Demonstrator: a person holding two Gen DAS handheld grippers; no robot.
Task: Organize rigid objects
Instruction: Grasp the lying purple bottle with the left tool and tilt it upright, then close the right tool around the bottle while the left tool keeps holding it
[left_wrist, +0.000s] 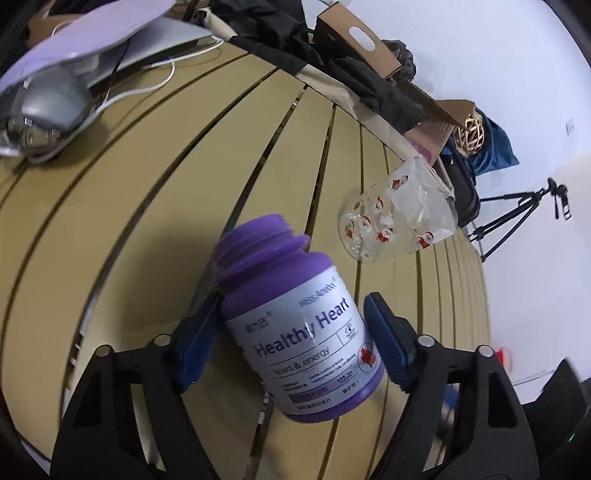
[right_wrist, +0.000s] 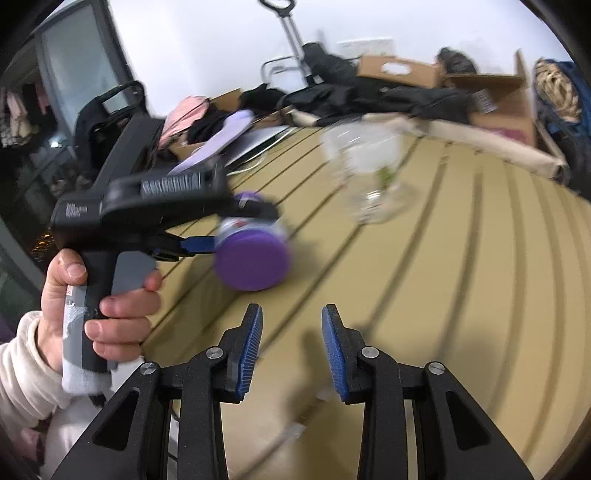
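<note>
My left gripper (left_wrist: 291, 325) is shut on a purple "Healthy Heart" supplement bottle (left_wrist: 295, 325) with no cap, held tilted above the slatted tan table (left_wrist: 147, 221). In the right wrist view the same bottle (right_wrist: 253, 254) shows bottom-first in the left gripper, held by a hand at left. A clear glass jar with red Santa prints (left_wrist: 397, 218) lies on the table to the right of the bottle; in the right wrist view it (right_wrist: 365, 173) stands blurred beyond the bottle. My right gripper (right_wrist: 291, 343) is open and empty, low over the table's near side.
A grey lamp-like device with cables (left_wrist: 48, 107) and a lilac sheet (left_wrist: 85, 33) sit at the table's far left. Dark clothing (left_wrist: 332, 62) and cardboard boxes (left_wrist: 369, 48) line the far edge. A tripod (left_wrist: 517, 218) stands on the floor at right.
</note>
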